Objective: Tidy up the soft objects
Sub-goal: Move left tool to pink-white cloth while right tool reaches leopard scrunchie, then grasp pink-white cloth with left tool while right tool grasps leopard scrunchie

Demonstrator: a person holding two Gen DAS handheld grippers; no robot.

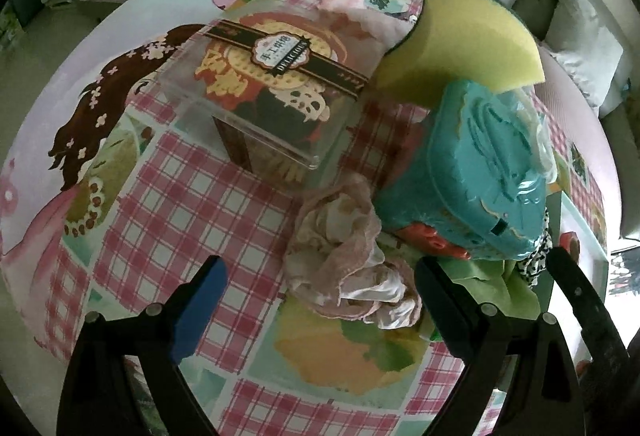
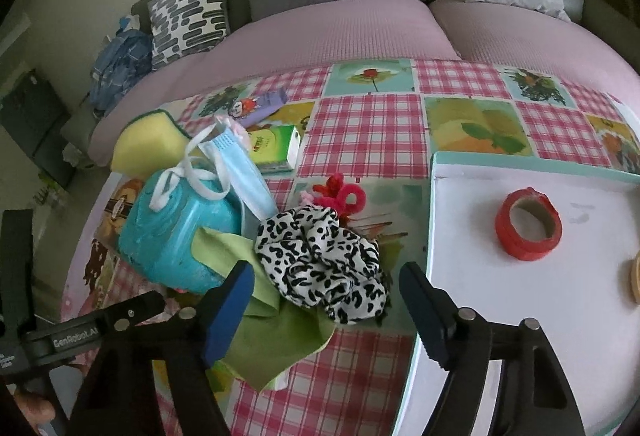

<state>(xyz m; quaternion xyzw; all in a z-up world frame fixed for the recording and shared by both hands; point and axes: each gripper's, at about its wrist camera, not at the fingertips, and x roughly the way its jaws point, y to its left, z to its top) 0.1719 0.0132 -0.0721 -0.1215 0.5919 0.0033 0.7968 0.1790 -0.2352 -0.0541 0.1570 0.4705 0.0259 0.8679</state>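
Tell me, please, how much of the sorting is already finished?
Nearly nothing looks done: the white tray holds only red tape, no soft item. In hand: nothing; the right claw is open near the leopard scrunchie, the left claw open by the beige cloth. Sponge and mask remain.

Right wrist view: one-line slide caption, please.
Open right gripper poised over a leopard-print scrunchie on a green cloth, beside a white tray holding red tape.

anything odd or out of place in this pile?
Yes. A yellow sponge leans tilted against the teal plastic toy, and a blue face mask is draped over that toy, straps tangled. A red tape roll, not soft, lies in the white tray.
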